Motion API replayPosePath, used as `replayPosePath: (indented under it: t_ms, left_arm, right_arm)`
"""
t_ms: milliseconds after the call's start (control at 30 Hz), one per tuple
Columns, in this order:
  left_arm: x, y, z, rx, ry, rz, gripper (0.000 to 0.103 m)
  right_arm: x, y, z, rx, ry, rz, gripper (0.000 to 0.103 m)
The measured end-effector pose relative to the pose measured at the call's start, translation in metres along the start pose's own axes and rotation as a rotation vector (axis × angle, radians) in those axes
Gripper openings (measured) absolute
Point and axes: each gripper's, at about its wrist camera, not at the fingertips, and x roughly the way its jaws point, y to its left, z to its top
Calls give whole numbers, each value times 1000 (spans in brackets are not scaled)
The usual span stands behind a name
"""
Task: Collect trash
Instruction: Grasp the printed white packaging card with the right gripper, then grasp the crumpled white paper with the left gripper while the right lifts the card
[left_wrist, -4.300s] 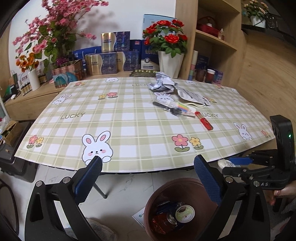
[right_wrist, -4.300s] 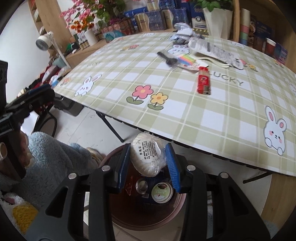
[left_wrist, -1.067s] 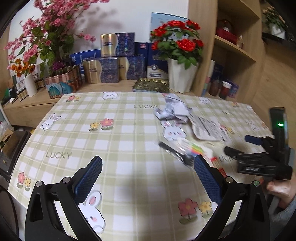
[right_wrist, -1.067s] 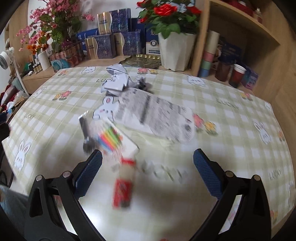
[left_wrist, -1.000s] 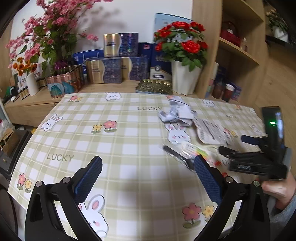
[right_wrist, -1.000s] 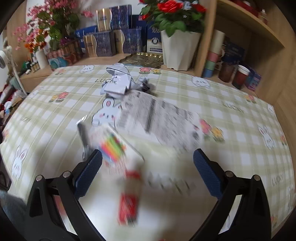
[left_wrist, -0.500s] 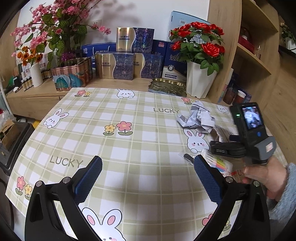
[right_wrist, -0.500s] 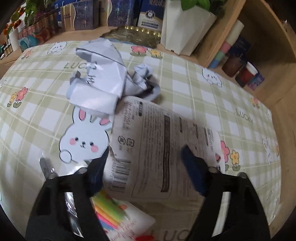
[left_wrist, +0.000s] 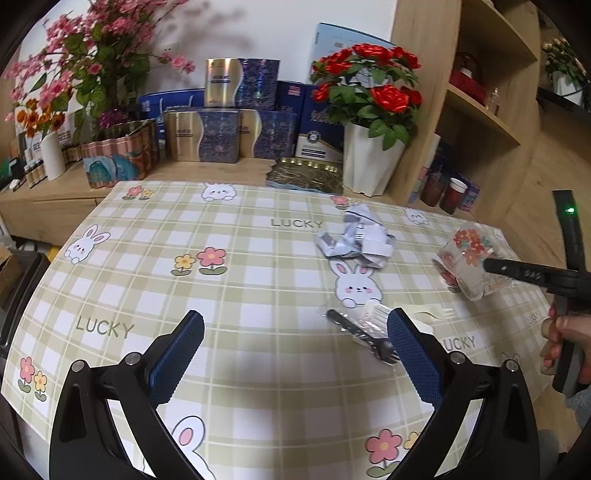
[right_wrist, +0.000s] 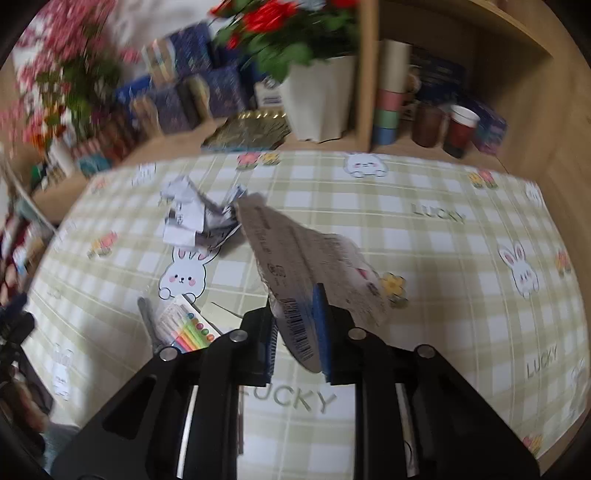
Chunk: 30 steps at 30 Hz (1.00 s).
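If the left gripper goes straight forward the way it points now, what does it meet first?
Probably the bare checked tablecloth: the left gripper is open, pointing down at it. The black fork in clear wrap lies just off-line, by the right-side finger. Depth is uncertain.

A checked tablecloth (left_wrist: 236, 280) printed with rabbits and flowers covers the table. At its far edge a white pot of red roses (left_wrist: 369, 162) stands right of stacked blue-and-gold gift boxes (left_wrist: 229, 122), with pink blossoms (left_wrist: 85, 55) far left. Paper cups (right_wrist: 460, 129) sit on the wooden shelf at right.
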Motion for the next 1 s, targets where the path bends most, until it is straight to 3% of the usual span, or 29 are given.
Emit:
replayPosePath:
  t_ms: [267, 367, 600, 767, 1000]
  left_arm:
    - [-4, -26, 2, 61, 13, -26, 97]
    - [-3, -34, 3, 82, 16, -34, 97]
    - [8, -47, 5, 107, 45, -65, 97]
    - [37, -47, 18, 102, 85, -77, 97]
    - [114, -63, 55, 111, 145, -100, 97]
  right_arm:
    - [-35, -69, -28, 252, -60, 97, 12]
    - [-42, -83, -39, 307, -74, 140, 6]
    - [-49, -101, -52, 388, -115, 187, 6]
    - [-53, -107, -53, 413, -162, 183, 6]
    - [-58, -113, -56, 432, -220, 161, 6]
